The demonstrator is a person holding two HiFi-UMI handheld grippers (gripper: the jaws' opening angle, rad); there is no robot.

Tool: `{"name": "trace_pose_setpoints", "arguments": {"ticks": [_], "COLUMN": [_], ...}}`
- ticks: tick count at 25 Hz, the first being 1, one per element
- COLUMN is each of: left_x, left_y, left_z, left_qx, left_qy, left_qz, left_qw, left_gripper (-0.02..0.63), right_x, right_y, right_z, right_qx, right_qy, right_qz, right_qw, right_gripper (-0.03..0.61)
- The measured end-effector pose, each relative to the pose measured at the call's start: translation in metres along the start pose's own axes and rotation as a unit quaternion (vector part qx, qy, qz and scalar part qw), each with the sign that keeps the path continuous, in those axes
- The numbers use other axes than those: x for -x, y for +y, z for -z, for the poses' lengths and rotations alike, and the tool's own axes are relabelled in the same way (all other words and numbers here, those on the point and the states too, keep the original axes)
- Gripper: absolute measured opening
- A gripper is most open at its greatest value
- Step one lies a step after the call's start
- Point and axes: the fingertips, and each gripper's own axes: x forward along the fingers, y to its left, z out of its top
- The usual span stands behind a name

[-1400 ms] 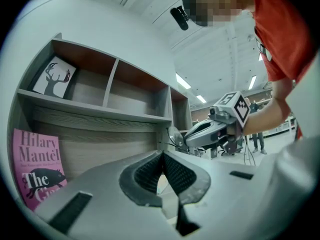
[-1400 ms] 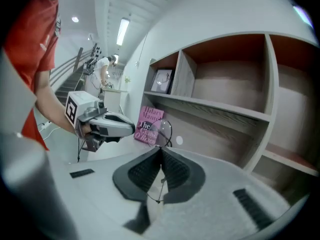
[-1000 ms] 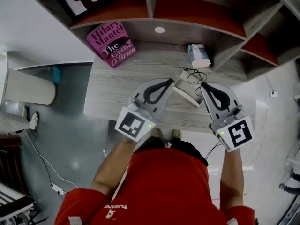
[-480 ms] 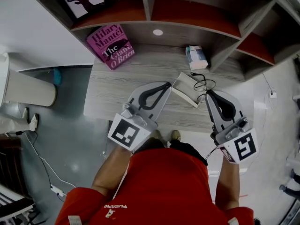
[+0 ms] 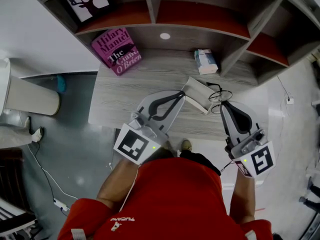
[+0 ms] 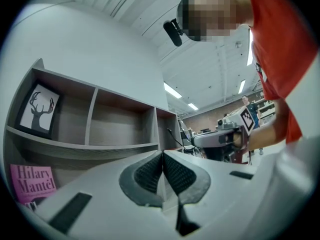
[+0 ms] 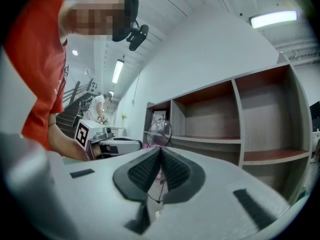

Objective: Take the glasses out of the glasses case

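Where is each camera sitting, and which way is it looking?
Head view: on the person's head, looking steeply down at the desk; shows the left gripper, the right gripper and the red shirt.
Left gripper view: rides the left gripper, looks along its shut jaws toward the shelves; the red shirt shows.
Right gripper view: rides the right gripper, looks along jaws pinching the glasses toward the shelves; the red shirt shows.
Shared: each gripper view sees the other gripper and the shelves.

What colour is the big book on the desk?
The book is bright pink with black and pale lettering. The head view shows it best.
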Motion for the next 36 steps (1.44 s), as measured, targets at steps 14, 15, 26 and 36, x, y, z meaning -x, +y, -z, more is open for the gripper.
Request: {"name": "trace_pose_setpoints", "arguments": {"ticks": [14,15,26,36], "left_x": [-0.007,-0.007,-0.010,-0.012], "left_y": [-0.009,-0.008,-0.006,0.001], "left_z": [-0.003,-0.003,-0.001,0.003], "left_qx": [-0.005,-0.005,-0.004,-0.001], "left_qy": [0.003,0.003,0.004,0.006], "left_qz": [0.006,0.006,0.005,0.002], "left_qw": [1.0000,1.0000,1.0000,1.0000], "left_gripper": [0.011,0.011,0.011,0.011], "right_x": [0.005,0.006,0.005,-0.001], "right_y": [-0.004,-0.005,-0.009,-0.011], "right_z": [0.002,0.002,0.006,0.010], "right_qx": [-0.002,-0.002,-0.001,-0.002], "right_qy": [0.000,0.001,0.005,0.007], "right_qz": [-0.001,0.000,0.002,0.001], "right_qw": [1.000,1.000,1.000,1.000], "right_gripper": [0.011,0.011,0.010,0.010]}}
